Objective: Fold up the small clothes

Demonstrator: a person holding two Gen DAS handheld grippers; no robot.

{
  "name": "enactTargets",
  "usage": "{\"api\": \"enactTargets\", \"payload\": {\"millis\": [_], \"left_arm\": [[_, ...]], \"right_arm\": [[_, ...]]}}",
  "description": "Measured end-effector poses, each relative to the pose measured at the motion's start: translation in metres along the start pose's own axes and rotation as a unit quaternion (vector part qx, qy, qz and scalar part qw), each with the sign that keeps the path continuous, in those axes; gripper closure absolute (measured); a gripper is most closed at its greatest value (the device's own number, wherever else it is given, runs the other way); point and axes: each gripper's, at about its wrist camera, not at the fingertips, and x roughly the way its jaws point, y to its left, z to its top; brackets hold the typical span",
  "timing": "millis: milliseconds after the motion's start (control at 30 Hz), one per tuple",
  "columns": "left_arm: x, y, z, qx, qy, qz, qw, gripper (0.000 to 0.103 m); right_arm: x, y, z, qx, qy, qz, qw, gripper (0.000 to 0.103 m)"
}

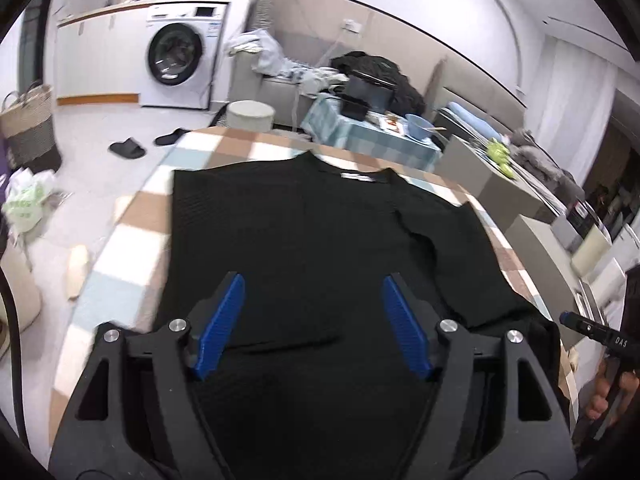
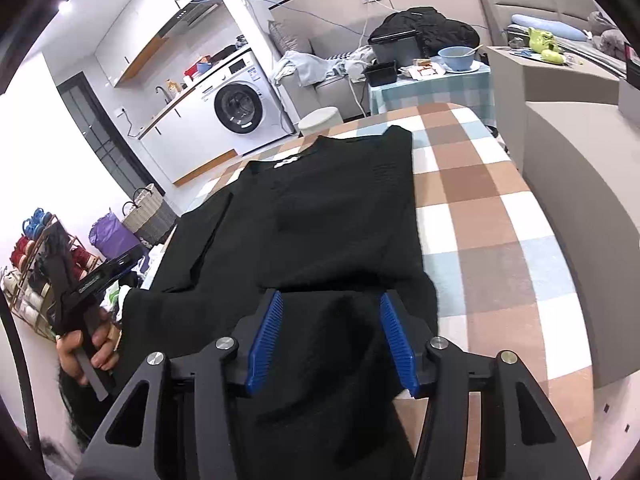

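where one shirt [image 1: 304, 232] lies, two tools gape

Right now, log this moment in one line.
stage: mid-fold | shirt: flat on checked table | left gripper: open | right gripper: open, over hem

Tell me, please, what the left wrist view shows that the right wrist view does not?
Only the left wrist view shows the pair of black slippers on the floor and the white plastic bag. Only the right wrist view shows the rack of coloured yarn and the purple bag. Both share the black shirt on the checkered table, the washing machine, the blue bowl, and an open tool over the shirt's near edge: left tool, right tool.
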Motion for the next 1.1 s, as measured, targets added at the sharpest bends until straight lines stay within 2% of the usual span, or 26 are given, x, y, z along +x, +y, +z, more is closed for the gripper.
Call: {"api": "enactTargets", "payload": {"millis": [200, 267, 333, 433, 500, 567, 600, 633, 667, 733, 767, 833, 900, 1033, 1067, 1100], "left_arm": [[-0.037, 0.055, -0.029, -0.021, -0.009, 0.062, 0.9978, 0.033], [-0.051, 0.068, -0.039, -0.024, -0.010, 0.084, 0.9961, 0.028], [-0.060, 0.080, -0.049, -0.031, -0.011, 0.098, 0.9946, 0.026], [-0.071, 0.094, -0.066, -0.046, -0.005, 0.108, 0.9931, 0.026], [-0.079, 0.103, -0.076, -0.056, 0.000, 0.109, 0.9924, 0.026], [-0.086, 0.109, -0.084, -0.060, 0.001, 0.109, 0.9922, 0.026], [-0.090, 0.112, -0.086, -0.060, -0.001, 0.110, 0.9921, 0.026], [-0.094, 0.112, -0.088, -0.059, -0.003, 0.112, 0.9920, 0.026], [-0.098, 0.113, -0.090, -0.057, -0.006, 0.114, 0.9918, 0.026], [-0.106, 0.117, -0.092, -0.057, -0.012, 0.116, 0.9915, 0.026], [-0.108, 0.117, -0.092, -0.059, -0.012, 0.118, 0.9912, 0.026], [-0.107, 0.116, -0.092, -0.061, -0.011, 0.123, 0.9904, 0.026], [-0.106, 0.116, -0.092, -0.063, -0.007, 0.126, 0.9901, 0.026], [-0.093, 0.114, -0.096, -0.068, 0.015, 0.122, 0.9901, 0.026], [-0.086, 0.112, -0.095, -0.067, 0.020, 0.123, 0.9900, 0.026], [-0.083, 0.111, -0.096, -0.066, 0.026, 0.121, 0.9901, 0.026]], "right_arm": [[-0.008, -0.016, -0.007, 0.006, 0.013, -0.024, 1.000, 0.051], [-0.019, -0.025, -0.013, 0.013, 0.012, -0.032, 0.999, 0.047], [-0.023, -0.032, -0.021, 0.023, 0.019, -0.021, 0.999, 0.037], [-0.011, -0.036, -0.036, 0.045, 0.066, 0.004, 0.997, 0.037], [0.000, -0.026, -0.044, 0.021, 0.090, 0.014, 0.996, 0.037], [0.008, -0.018, -0.045, -0.007, 0.103, 0.011, 0.995, 0.044], [0.009, -0.017, -0.042, -0.024, 0.099, 0.001, 0.995, 0.054], [0.007, -0.020, -0.037, -0.032, 0.087, -0.033, 0.995, 0.054], [0.004, -0.030, -0.030, -0.034, 0.067, -0.091, 0.993, 0.054], [-0.001, -0.054, -0.020, -0.013, 0.052, -0.170, 0.984, 0.054], [-0.004, -0.065, -0.018, 0.008, 0.052, -0.172, 0.984, 0.054], [-0.017, -0.073, -0.021, 0.041, 0.041, -0.112, 0.992, 0.054], [-0.022, -0.063, -0.032, 0.027, 0.043, -0.062, 0.997, 0.050], [-0.015, -0.053, -0.050, 0.036, 0.067, 0.008, 0.997, 0.046], [-0.012, -0.052, -0.051, 0.034, 0.071, 0.012, 0.997, 0.047], [-0.008, -0.049, -0.050, 0.026, 0.075, 0.005, 0.997, 0.062]]}}
